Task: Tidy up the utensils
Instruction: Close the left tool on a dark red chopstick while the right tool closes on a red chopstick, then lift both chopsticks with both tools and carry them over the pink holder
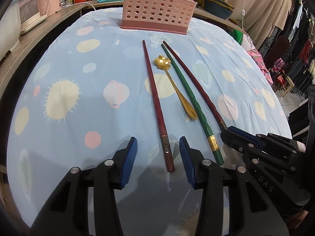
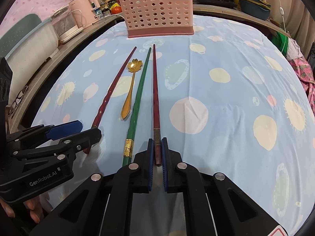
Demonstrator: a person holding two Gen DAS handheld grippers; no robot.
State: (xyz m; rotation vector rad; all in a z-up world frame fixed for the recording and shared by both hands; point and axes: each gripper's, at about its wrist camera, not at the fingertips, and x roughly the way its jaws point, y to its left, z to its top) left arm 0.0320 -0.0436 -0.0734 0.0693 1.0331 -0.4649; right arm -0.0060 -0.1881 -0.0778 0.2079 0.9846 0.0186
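Nearest, the right gripper (image 2: 157, 151) is clamped tight on the butt end of the right red chopstick (image 2: 154, 90), pads pressing both sides. Just to its left, the left gripper (image 1: 158, 153) stands partly open, its blue pads straddling the near end of the left red chopstick (image 1: 152, 90) without touching it. Between the two red sticks lie a green chopstick (image 1: 189, 96) and, left of it, a gold flower-bowl spoon (image 1: 173, 82), all flat on the blue planet-print cloth (image 1: 78, 78) and pointing away. At the far edge stands the pink perforated utensil holder (image 1: 157, 5), upright.
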